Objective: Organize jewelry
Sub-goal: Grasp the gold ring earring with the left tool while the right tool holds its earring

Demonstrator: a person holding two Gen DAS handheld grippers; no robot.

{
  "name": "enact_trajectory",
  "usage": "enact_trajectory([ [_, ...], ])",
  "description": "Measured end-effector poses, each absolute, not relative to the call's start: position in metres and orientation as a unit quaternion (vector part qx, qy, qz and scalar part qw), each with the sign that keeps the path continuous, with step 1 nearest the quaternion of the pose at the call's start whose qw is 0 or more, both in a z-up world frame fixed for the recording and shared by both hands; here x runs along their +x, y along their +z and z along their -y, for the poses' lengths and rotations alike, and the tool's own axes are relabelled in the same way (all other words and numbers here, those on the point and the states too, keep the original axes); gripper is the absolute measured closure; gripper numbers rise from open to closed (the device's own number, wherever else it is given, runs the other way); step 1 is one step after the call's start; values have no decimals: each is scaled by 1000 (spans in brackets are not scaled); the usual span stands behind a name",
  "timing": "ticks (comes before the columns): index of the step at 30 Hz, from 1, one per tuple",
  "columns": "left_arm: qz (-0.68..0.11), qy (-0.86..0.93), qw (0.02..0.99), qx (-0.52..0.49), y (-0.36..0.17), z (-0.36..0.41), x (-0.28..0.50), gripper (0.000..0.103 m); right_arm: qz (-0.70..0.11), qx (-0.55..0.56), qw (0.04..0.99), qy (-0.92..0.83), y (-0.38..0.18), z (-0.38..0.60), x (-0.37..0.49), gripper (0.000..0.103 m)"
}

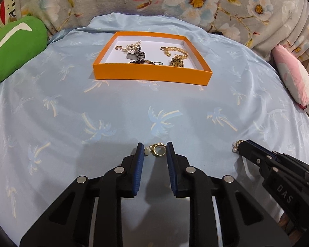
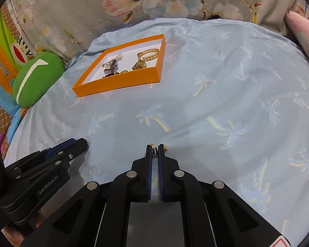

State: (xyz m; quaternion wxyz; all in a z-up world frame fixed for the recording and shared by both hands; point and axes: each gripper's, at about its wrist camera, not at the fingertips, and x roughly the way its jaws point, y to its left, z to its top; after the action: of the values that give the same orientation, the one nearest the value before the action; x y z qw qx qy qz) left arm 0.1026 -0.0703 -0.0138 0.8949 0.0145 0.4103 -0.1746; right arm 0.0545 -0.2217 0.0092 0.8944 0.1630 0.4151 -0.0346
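your left gripper (image 1: 155,151) sits narrowed around the gold ring with a pale stone (image 1: 159,149) on the light blue palm-print bedspread (image 1: 134,107), pads just beside it and not clearly pressing yet, while your right gripper (image 2: 155,151) is clamped on a small gold pearl earring (image 2: 153,150). you look to be at the pick-up step, with both pieces well short of the shallow orange cardboard tray (image 1: 152,74) up at twelve o'clock. next, finish that left pinch squarely so the ring doesn't skid, then carry both up into the tray beside the bracelets already there.
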Motion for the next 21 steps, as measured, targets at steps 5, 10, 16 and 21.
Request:
enact_trajectory([
  [5, -407, -171, 897, 5, -13, 61, 99, 82, -409, 161, 898, -34, 11, 221, 53, 98],
  [10, -402, -167, 900, 7, -11, 59, 95, 82, -403, 158, 901, -36, 13, 221, 51, 98],
  [16, -399, -168, 901, 8, -8, 59, 93, 82, -397, 150, 905, -38, 16, 220, 50, 98],
  [21, -399, -169, 901, 11, -6, 61, 92, 82, -394, 145, 907, -35, 18, 216, 51, 98],
])
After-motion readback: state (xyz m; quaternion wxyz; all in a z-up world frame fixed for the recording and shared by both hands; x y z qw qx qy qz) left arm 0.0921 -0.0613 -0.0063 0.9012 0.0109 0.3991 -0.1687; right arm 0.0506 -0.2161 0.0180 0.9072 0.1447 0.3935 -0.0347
